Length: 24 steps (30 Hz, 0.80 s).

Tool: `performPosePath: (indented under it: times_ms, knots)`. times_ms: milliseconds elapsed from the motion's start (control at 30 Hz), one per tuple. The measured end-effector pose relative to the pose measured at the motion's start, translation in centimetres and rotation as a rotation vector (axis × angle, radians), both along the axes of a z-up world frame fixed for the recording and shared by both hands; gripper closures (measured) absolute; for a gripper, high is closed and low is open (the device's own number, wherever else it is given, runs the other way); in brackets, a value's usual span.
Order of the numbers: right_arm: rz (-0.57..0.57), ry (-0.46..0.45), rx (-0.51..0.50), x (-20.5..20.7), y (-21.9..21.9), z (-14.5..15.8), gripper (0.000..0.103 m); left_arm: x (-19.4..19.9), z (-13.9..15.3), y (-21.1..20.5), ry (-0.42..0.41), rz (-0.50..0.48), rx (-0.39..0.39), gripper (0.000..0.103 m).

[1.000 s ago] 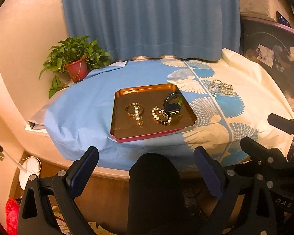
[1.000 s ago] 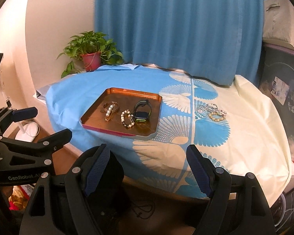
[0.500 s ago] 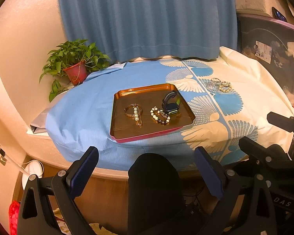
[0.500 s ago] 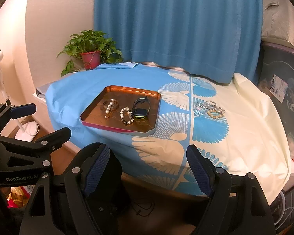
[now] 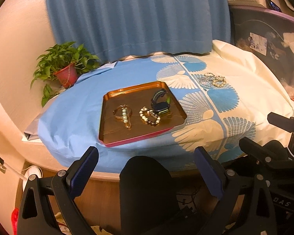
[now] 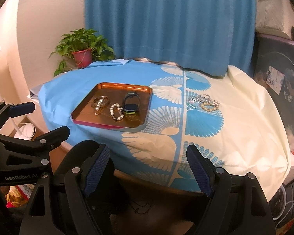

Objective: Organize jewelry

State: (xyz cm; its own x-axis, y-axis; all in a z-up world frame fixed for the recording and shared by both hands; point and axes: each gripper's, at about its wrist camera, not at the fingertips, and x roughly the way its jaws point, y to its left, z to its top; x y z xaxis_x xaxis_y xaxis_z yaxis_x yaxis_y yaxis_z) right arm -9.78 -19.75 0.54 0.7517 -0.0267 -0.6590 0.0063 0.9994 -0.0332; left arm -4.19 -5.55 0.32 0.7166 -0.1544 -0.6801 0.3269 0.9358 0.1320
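A copper tray sits on the blue part of the tablecloth. In it lie a gold bangle with pearls, a beaded bracelet and a dark watch. A small heap of loose bracelets rests on the cloth right of the tray. My left gripper and right gripper both hang open and empty before the table's near edge, well short of the jewelry.
A potted plant stands at the table's back left before a blue curtain. A dark cabinet flanks the right side. A dark rounded shape sits below the table edge. A white round object lies on the floor at left.
In the left wrist view the table and tray have shifted slightly left. The right wrist view is almost unchanged. Both grippers keep the same opening.
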Motion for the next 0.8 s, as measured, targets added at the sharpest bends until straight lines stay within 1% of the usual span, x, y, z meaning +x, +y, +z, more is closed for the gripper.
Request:
performPosePath:
  times_ms: [300, 400, 600, 700, 800]
  knots:
    - [-0.066, 0.029, 0.041, 0.7, -3.2, -1.4, 0.022, 1.5, -0.9, -3.6, 0.027, -0.053, 0.039, 0.007]
    - [-0.089, 0.04, 0.053, 1.0, -4.4, -1.9, 0.022, 2.3, -1.4, -5.0, 0.049, -0.073, 0.049, 0.007]
    - [-0.153, 0.056, 0.07, 1.8, -7.8, -2.8, 0.022, 3.9, -2.1, -7.8, 0.075, -0.11, 0.063, 0.007]
    - [-0.205, 0.059, 0.074, 2.3, -10.3, -3.2, 0.022, 5.1, -2.1, -9.5, 0.089, -0.127, 0.058, 0.007]
    - [-0.255, 0.057, 0.083, 2.9, -12.8, -3.5, 0.022, 6.9, -1.9, -11.3, 0.112, -0.135, 0.028, 0.007]
